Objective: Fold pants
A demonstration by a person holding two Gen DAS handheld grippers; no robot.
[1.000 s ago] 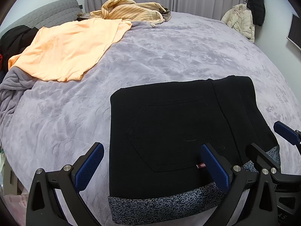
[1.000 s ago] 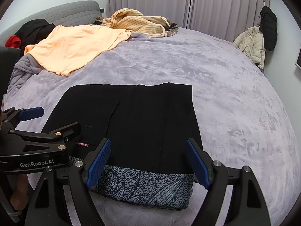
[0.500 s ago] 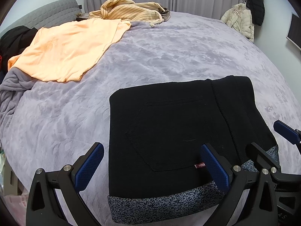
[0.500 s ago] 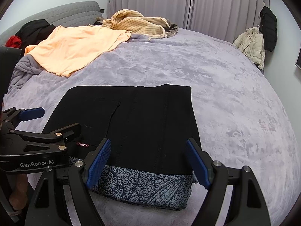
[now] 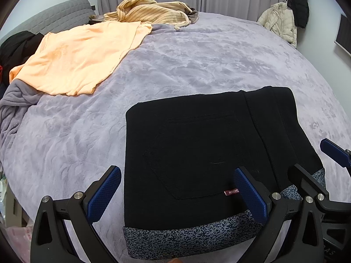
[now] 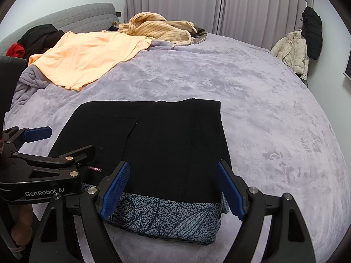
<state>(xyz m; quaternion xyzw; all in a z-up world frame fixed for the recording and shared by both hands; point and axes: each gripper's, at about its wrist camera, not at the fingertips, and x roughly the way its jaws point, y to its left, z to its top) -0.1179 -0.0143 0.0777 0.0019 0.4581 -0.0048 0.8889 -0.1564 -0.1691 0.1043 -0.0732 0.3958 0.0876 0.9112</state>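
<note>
The black pants [image 5: 197, 144] lie folded into a flat rectangle on the bed, a back pocket and a small red label facing up. A grey speckled layer [image 6: 166, 217] sticks out under their near edge. My left gripper [image 5: 177, 195] hovers open over the near left part of the pants, one pad off the left edge, the other above the label. My right gripper [image 6: 173, 188] is open over the near right part, its pads apart from the cloth. Each gripper shows in the other's view: the left gripper [image 6: 63, 140] and the right gripper [image 5: 311, 155].
The bed has a lilac plush cover [image 6: 263, 109]. An orange T-shirt [image 5: 81, 57] lies at the far left, with a striped beige garment [image 5: 151, 13] behind it and dark clothes by the grey headboard [image 6: 72, 19]. Jackets [image 6: 302, 43] hang on the right wall.
</note>
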